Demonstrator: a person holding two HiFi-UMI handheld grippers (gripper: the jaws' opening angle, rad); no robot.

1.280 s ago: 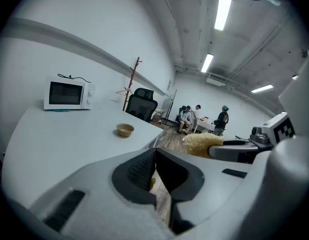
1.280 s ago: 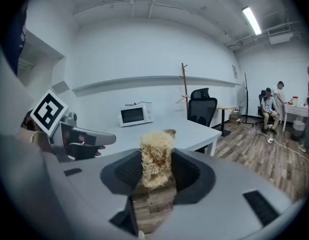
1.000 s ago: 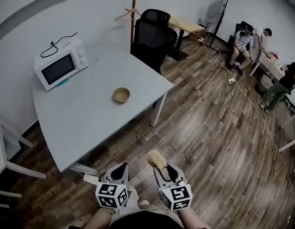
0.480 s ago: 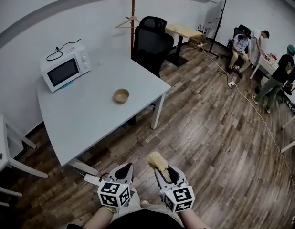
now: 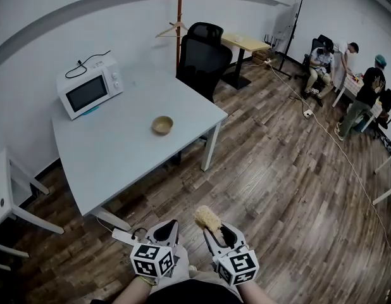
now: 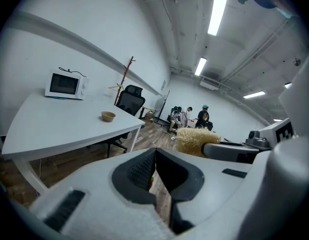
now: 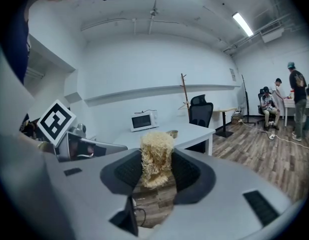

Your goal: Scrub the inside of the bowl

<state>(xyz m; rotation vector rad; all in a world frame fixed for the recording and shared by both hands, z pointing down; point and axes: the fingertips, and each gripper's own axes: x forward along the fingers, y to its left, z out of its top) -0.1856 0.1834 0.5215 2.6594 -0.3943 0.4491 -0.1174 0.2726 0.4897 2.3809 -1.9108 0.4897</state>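
A small tan bowl (image 5: 162,125) stands alone near the middle of the white table (image 5: 113,157), far ahead of both grippers; it shows small in the left gripper view (image 6: 108,116) and behind the scrubber in the right gripper view (image 7: 172,133). My right gripper (image 5: 216,230) is shut on a pale yellow fibrous scrubber (image 5: 207,216), whose tuft (image 7: 156,156) sticks up between the pads. My left gripper (image 5: 165,232) is shut with nothing in it, its jaws together (image 6: 154,169). Both are held low over the wooden floor, short of the table's near corner.
A white microwave (image 5: 89,90) sits at the table's far left. A black office chair (image 5: 202,56) and a coat stand (image 5: 178,18) are behind the table. A white chair (image 5: 6,201) stands at the left. Several people (image 5: 360,94) are at the far right; a cable (image 5: 335,138) crosses the floor.
The view has drifted slightly, so table and bowl sit a little further right and up. A standing person at the far right has walked. Both grippers keep their hold and place.
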